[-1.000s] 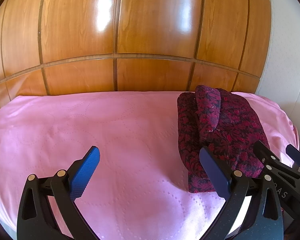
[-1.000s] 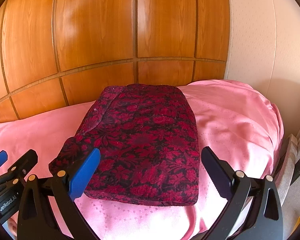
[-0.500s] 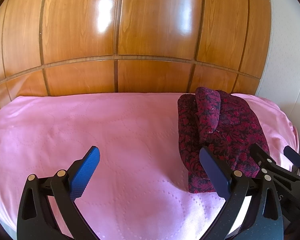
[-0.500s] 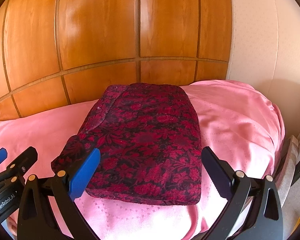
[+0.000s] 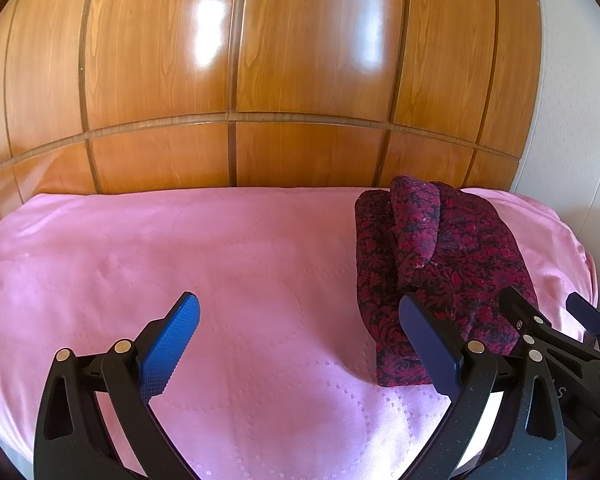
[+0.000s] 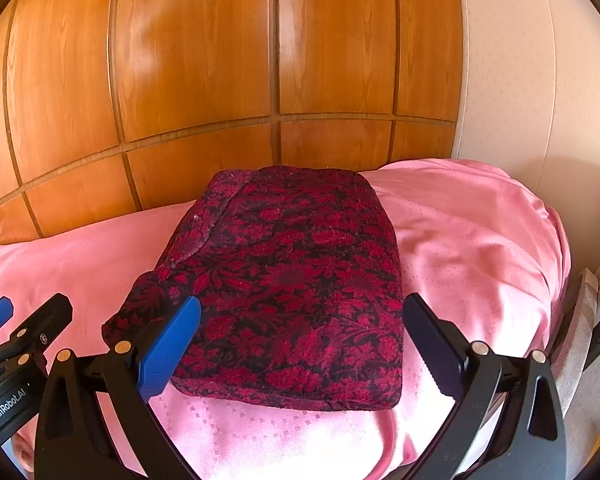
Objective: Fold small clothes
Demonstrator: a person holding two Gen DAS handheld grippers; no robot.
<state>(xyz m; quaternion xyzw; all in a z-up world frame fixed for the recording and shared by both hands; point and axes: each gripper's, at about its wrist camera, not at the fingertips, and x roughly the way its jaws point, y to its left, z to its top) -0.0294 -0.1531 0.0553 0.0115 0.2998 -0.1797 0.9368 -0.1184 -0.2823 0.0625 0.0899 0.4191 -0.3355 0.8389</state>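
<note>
The folded garment point(image 6: 292, 292) is seen on the pink sheet point(image 5: 180, 260), near its right edge, by the headboard point(image 5: 236, 80). L gripper point(image 5: 300, 340) & R gripper point(image 6: 300, 344) are held spread, nothing pinched; bare sheet lies to the left.

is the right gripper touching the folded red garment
Cannot tell. In the right wrist view the right gripper stands open around the garment, but its left pad overlaps the cloth, so neither contact nor a gap shows plainly.
</note>
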